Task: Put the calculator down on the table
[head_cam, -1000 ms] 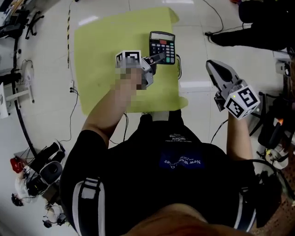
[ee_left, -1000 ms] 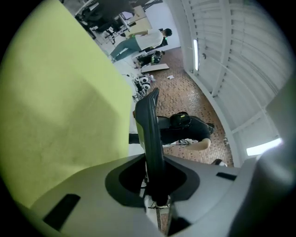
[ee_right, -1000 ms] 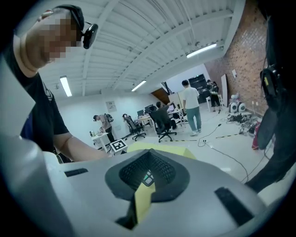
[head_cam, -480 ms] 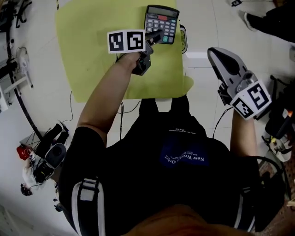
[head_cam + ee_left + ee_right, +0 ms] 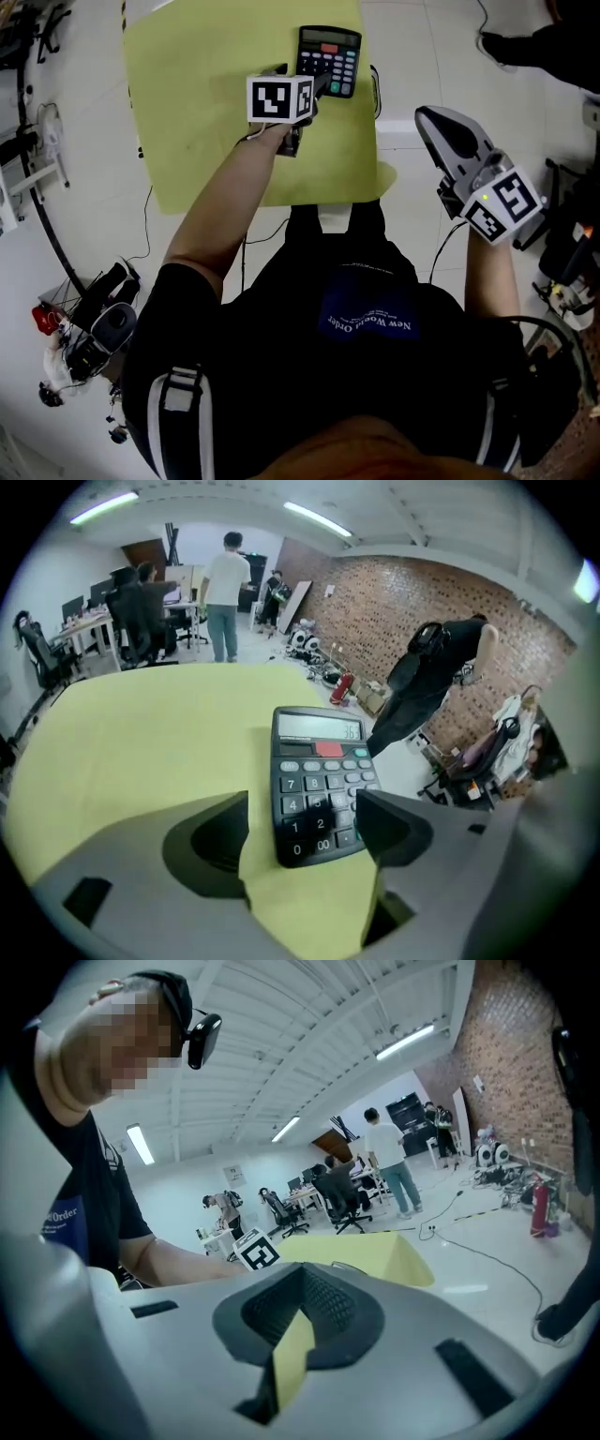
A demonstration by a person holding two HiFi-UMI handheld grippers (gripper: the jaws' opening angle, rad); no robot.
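Observation:
The black calculator (image 5: 329,59) lies flat on the yellow table (image 5: 206,103), near its far right corner. In the left gripper view the calculator (image 5: 319,775) shows keys up, display lit. My left gripper (image 5: 300,78) hovers over its near end with the jaws wide open. Those jaws have just been opening. The left gripper (image 5: 302,832) has the calculator's near edge between its fingers (image 5: 211,841), and neither pad presses on it. My right gripper (image 5: 448,141) hangs beyond the table's right edge, shut and holding nothing. The right gripper (image 5: 298,1321) shows its pads together.
A cable (image 5: 375,89) runs along the table's right edge. Floor gear and cables (image 5: 89,328) lie at the left. A dark bag or stand (image 5: 572,253) sits at the right. People (image 5: 225,592) stand and sit at desks far behind the table.
My left gripper came down with the calculator, rolled its wrist, then opened and let it go on the table. My right gripper sank a little beside the table.

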